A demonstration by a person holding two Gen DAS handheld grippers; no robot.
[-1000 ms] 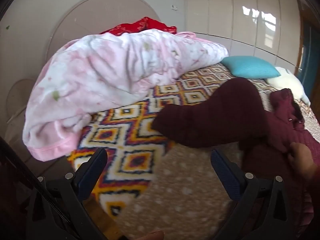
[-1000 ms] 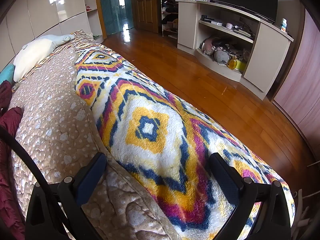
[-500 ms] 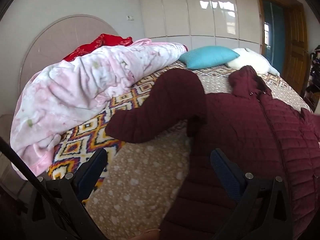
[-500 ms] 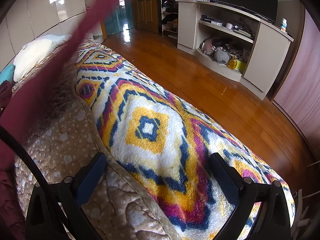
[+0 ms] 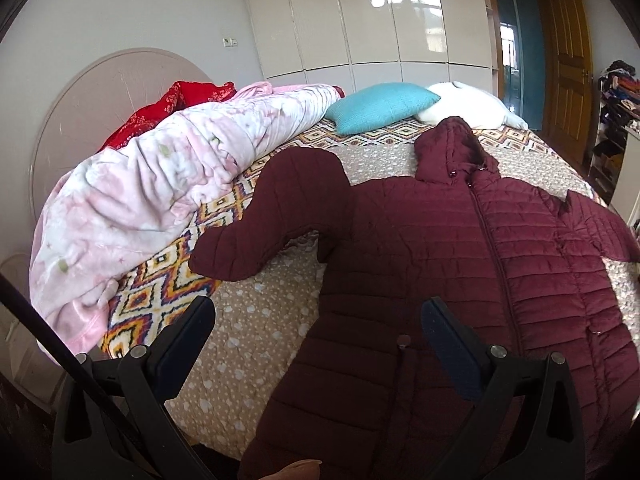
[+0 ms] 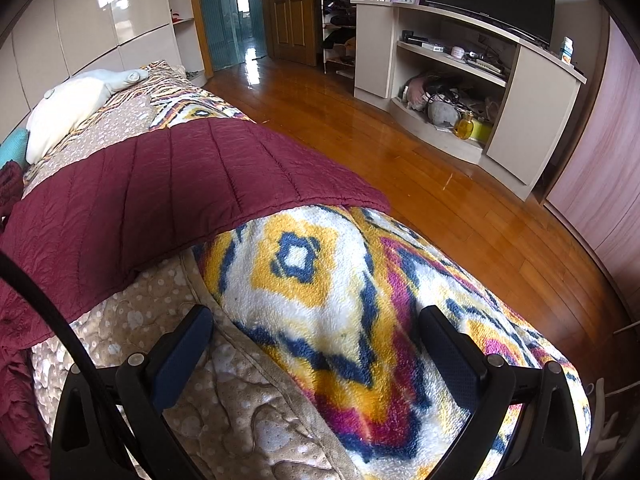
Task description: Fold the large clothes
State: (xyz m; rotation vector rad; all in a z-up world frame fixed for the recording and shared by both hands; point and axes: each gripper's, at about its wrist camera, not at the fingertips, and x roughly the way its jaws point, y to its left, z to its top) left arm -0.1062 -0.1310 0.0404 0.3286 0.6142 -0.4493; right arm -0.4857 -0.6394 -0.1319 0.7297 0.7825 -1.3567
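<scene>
Jacket first: it lies front up across the bed, zip closed, hood toward the pillows, which I judge is the spread-flat start a fold needs. One sleeve bends out toward the pink quilt bunched along the headboard side; the other sleeve stretches over the bed's edge, resting on the patterned blanket above the wooden floor. My left tool hangs over the jacket's lower side edge, fingers wide apart and gripping nothing (a good spot to pinch that side, I think). My right tool hovers over the blanket, also spread and empty, just short of the draped sleeve. I'd guess the sleeves come in first, since both stick out beyond the body.
</scene>
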